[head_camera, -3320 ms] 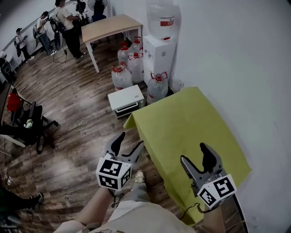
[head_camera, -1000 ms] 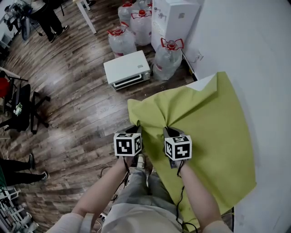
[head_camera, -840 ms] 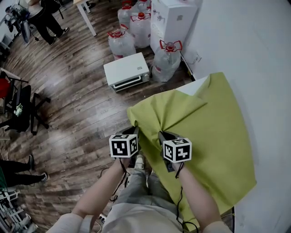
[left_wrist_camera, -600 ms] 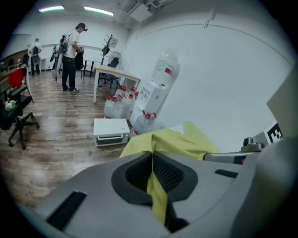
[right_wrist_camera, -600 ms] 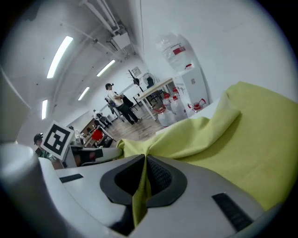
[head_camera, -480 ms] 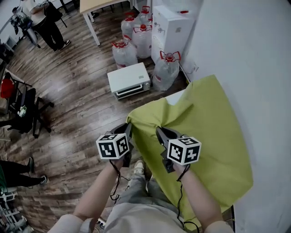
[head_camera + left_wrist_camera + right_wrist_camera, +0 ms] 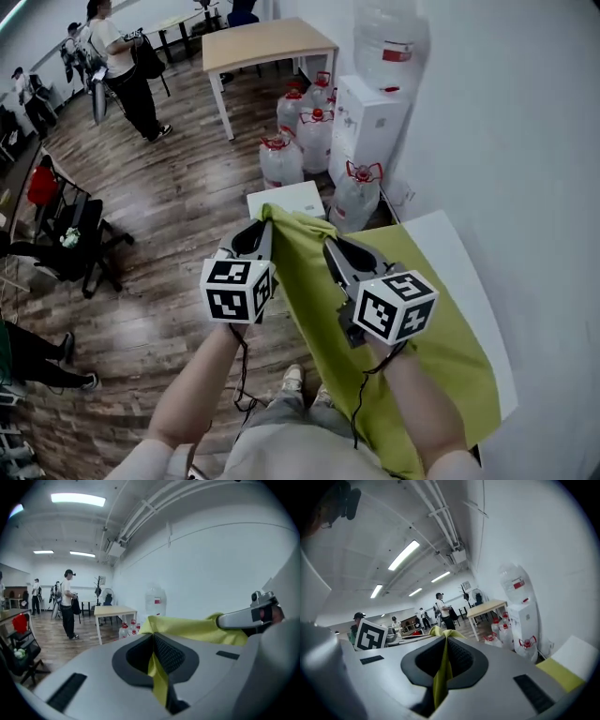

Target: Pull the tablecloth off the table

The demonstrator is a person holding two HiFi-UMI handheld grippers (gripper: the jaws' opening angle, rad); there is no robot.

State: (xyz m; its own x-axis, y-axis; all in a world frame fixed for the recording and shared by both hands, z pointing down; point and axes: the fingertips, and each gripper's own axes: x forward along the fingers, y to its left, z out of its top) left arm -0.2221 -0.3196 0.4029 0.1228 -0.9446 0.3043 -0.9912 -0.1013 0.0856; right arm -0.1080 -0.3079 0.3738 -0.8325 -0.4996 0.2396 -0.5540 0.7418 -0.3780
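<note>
The yellow-green tablecloth (image 7: 427, 328) hangs lifted at its near-left edge and still drapes over the white table (image 7: 461, 258), whose far right part is bare. My left gripper (image 7: 264, 221) is shut on a corner of the cloth, which shows as a thin fold (image 7: 158, 672) squeezed between the pads. My right gripper (image 7: 331, 247) is shut on the cloth edge too, a pinched strip (image 7: 442, 667) running down between its jaws. Both are held high and side by side, the cloth (image 7: 187, 627) stretched between them.
A water dispenser (image 7: 380, 103) stands against the white wall, with several water jugs (image 7: 281, 159) and a small white oven (image 7: 291, 199) on the wooden floor beside it. A wooden table (image 7: 267, 42), people (image 7: 122, 66) and a chair (image 7: 70, 239) are further left.
Both grippers have risen together with the cloth held in them. The cloth has slid toward me, baring more of the white tabletop at the far side.
</note>
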